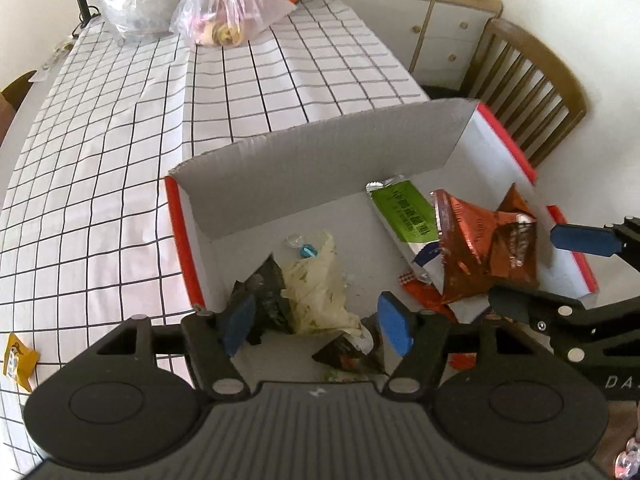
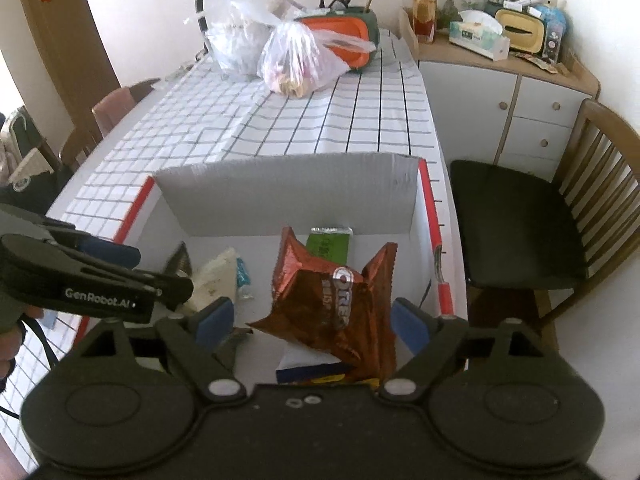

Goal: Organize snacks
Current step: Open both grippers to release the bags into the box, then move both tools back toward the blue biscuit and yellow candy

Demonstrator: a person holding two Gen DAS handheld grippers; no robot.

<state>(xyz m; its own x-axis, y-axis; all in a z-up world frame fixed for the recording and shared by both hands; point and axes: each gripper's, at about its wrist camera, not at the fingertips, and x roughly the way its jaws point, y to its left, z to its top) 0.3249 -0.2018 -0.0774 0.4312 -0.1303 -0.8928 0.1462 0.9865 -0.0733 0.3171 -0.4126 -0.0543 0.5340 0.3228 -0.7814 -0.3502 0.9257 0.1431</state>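
Lying crumpled in the white box [image 2: 288, 204], the shiny brown Oreo bag [image 2: 340, 312] sat untouched between the released right gripper [image 2: 312, 322]; the left gripper [image 1: 316, 322] was likewise released.

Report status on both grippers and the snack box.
Left gripper open over black and cream packets. Right gripper open, brown Oreo bag between pads, not pinched. Box holds snacks; yellow packet outside.
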